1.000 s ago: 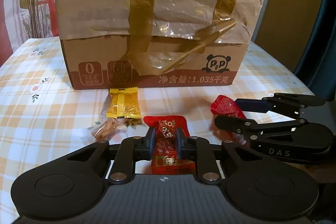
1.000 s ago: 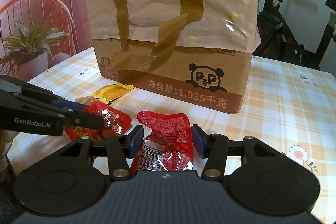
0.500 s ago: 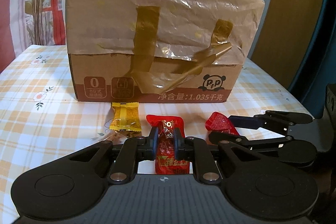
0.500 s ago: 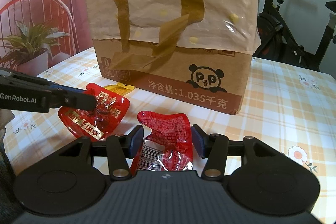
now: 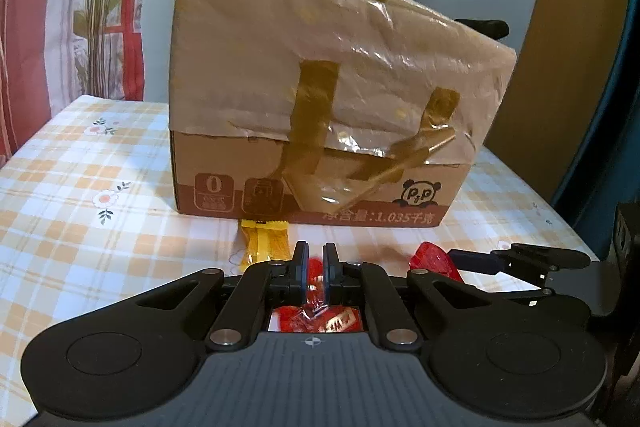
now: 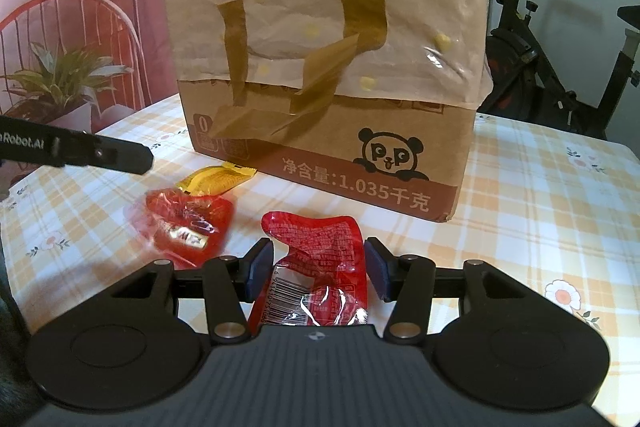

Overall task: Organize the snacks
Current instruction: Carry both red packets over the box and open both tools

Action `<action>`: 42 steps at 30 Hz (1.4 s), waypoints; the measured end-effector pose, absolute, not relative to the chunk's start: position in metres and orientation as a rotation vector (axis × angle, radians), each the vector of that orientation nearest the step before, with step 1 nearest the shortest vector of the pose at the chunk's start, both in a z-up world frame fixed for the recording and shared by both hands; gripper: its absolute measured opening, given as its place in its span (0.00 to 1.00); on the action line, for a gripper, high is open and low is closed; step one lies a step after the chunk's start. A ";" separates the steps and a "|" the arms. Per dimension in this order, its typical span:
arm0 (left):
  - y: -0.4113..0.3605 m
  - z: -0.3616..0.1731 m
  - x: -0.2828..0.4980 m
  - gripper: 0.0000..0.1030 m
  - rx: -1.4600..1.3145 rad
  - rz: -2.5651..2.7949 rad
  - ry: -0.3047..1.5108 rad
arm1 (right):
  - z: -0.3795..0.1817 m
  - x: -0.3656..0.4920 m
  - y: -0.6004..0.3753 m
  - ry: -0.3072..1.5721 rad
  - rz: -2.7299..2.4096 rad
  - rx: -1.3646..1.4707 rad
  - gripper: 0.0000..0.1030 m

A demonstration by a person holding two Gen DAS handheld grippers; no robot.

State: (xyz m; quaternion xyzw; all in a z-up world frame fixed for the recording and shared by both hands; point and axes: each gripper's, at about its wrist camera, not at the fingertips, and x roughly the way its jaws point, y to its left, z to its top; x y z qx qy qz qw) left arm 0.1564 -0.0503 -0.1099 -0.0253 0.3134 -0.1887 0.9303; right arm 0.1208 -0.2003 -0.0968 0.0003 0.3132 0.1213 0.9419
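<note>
My left gripper (image 5: 315,269) has its jaws nearly together, raised above the table. The red snack packet (image 6: 186,225) it carried looks blurred and free below the gripper, which shows at the left of the right wrist view (image 6: 120,157); part of the packet shows under the fingers (image 5: 316,319). My right gripper (image 6: 316,265) is open around a second red packet (image 6: 320,267) lying on the table, pads apart from it. A yellow packet (image 6: 218,179) lies before the taped cardboard box (image 6: 328,67), which also shows in the left wrist view (image 5: 320,115).
The checked tablecloth (image 6: 540,211) covers the table. An exercise bike (image 6: 560,47) stands behind on the right. A potted plant (image 6: 60,79) stands off the table's left side. The right gripper shows at the right of the left wrist view (image 5: 520,263).
My left gripper rose with the red packet pinched, and now the packet has slipped out and dropped toward the table. The right gripper has stayed open around its packet.
</note>
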 end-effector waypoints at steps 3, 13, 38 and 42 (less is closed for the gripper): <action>-0.051 -0.114 0.160 0.08 -0.058 -0.376 0.664 | -0.096 0.120 -0.201 0.640 0.240 0.002 0.51; -0.050 -0.130 0.169 0.61 -0.118 -0.379 0.755 | -0.097 0.120 -0.198 0.645 0.250 -0.018 0.51; -0.101 -0.174 0.188 0.60 0.162 -0.327 0.783 | -0.098 0.125 -0.221 0.653 0.228 0.135 0.51; -0.094 -0.171 0.183 0.53 0.142 -0.359 0.779 | -0.098 0.125 -0.219 0.657 0.230 0.129 0.51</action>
